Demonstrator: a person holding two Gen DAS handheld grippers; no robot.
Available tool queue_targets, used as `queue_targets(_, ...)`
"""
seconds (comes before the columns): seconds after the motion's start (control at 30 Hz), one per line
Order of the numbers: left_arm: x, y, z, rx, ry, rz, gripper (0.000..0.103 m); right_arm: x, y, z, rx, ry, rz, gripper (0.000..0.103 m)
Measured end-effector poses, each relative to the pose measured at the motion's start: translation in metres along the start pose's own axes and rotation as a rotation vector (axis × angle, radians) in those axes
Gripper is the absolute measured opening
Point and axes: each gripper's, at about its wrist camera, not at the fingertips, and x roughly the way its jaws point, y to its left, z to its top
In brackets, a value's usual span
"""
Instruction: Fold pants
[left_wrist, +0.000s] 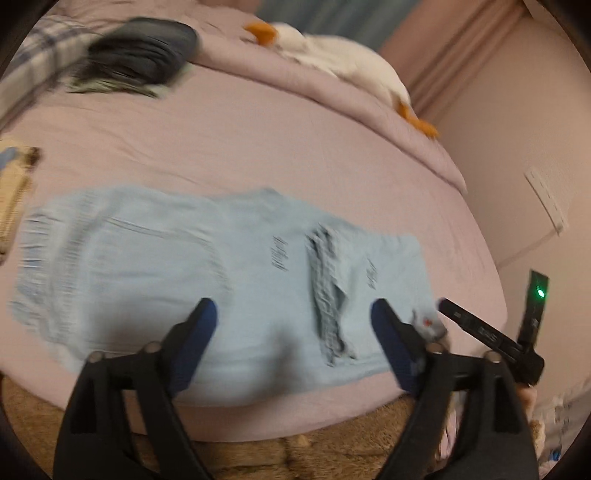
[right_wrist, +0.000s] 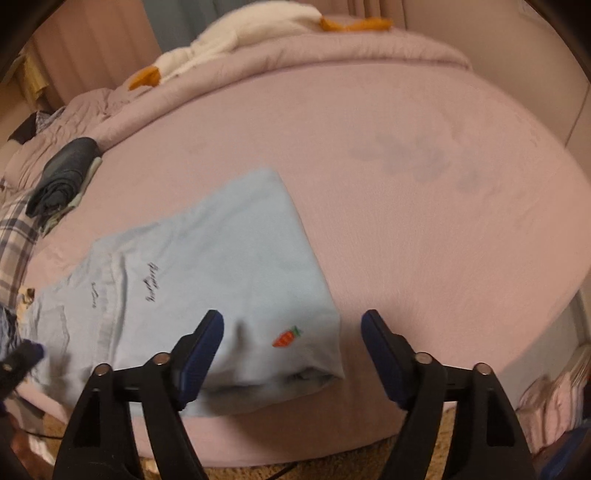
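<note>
On the near part of the pink bed sheet (right_wrist: 424, 229), close to the edge nearest me, I see the light blue pants (left_wrist: 177, 280) lying flat, already doubled so one layer lies over another. From the right wrist camera the pants (right_wrist: 207, 280) run from the near edge away to the left, with dark script lettering (right_wrist: 150, 281) on the cloth and a small orange carrot patch (right_wrist: 286, 336) near the folded corner nearest me. My left gripper (left_wrist: 293, 317) hangs just above the near edge of the pants with its blue-padded fingers (left_wrist: 201, 332) spread wide and nothing between them. My right gripper (right_wrist: 291, 328) is likewise wide apart and holds nothing, poised over the carrot corner; its left finger overlaps the cloth in view, its right finger sits over bare sheet. I cannot tell whether either touches the fabric. Farther back on the left lies a pile of dark folded clothes (left_wrist: 144, 48), and beyond it, on the rumpled pink duvet (right_wrist: 295, 51), a white plush goose (left_wrist: 332, 55) with orange beak and feet. Brown carpet (left_wrist: 258, 458) shows below the bed edge.
</note>
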Motion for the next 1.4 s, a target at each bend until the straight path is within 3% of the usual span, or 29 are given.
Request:
queue_targets(0.17, -0.024, 0.04, 0.004, -0.081, -0.072, 0.108, 0.098, -0.017, 0.023, 0.011, -0.03, -0.066, 0.054, 0.082)
queue_targets(0.23, -0.029, 0.057, 0.002, -0.117, -0.079, 0.146, 0.098, -0.019, 0.034, 0.013, -0.049, -0.084, 0.088, 0.096)
queue_targets(0.27, -0.029, 0.063, 0.003, -0.129, -0.078, 0.155, 0.098, -0.019, 0.038, 0.013, -0.06, -0.092, 0.098, 0.096)
queue_targets(0.6, -0.042, 0.117, 0.0, -0.219, -0.087, 0.29, 0.098, 0.006, 0.086, 0.004, -0.15, -0.006, 0.155, 0.096)
queue_targets(0.83, -0.039, 0.15, -0.005, -0.3, -0.074, 0.348, 0.098, 0.003, 0.105, -0.004, -0.195, 0.001, 0.152, 0.097)
queue_targets(1.2, -0.026, 0.174, -0.009, -0.361, -0.034, 0.338, 0.098, 0.011, 0.106, -0.005, -0.17, 0.024, 0.153, 0.097)
queue_targets(1.4, -0.02, 0.175, -0.011, -0.377, -0.036, 0.252, 0.093, 0.014, 0.108, -0.005, -0.162, 0.038, 0.154, 0.097)
